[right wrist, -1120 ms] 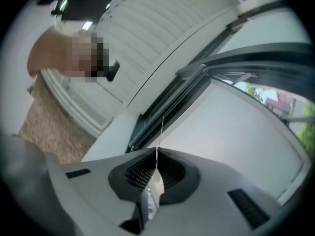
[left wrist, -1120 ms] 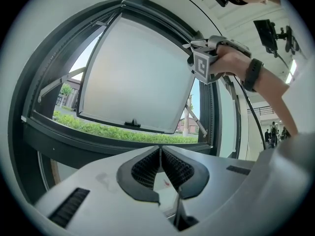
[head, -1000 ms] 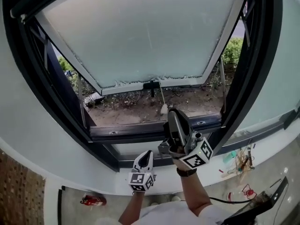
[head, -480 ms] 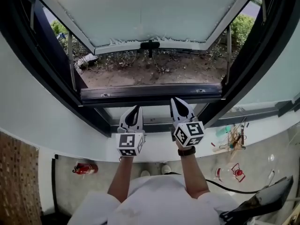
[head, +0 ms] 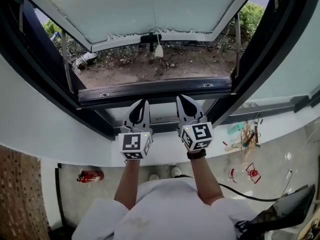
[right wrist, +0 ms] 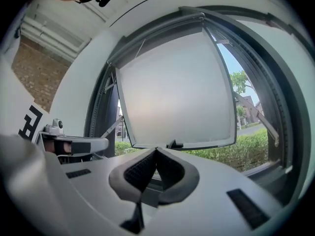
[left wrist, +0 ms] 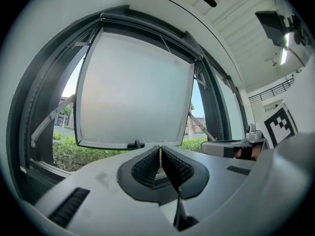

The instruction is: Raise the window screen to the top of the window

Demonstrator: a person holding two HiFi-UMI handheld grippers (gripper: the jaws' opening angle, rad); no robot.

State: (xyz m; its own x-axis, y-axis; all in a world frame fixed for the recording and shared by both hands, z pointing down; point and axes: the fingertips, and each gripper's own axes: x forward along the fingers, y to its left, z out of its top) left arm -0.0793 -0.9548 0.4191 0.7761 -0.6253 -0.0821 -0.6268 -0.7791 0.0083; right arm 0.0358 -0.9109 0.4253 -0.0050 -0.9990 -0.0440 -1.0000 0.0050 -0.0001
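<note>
**Screen short of top; tongs shut and off the work**

Risk, as judged: the dark metal window frame (head: 150, 97) guides the pale translucent window screen (head: 150, 6) at both sides, so an off-centre lift could skew it and jam it. The left tongs (head: 143, 103) and right tongs (head: 180, 98) are both pressed together, hold nothing, and sit level just below the sill, well apart from the screen. Reaching up shut, they would only knock its rail.

Condition: the screen covers the upper opening. Its lower edge looks ragged, with soil and shrubs showing beneath it. A small dark handle (head: 150, 37) sits mid-rail, and a white cord knob (head: 158, 51) hangs beside it.
</note>
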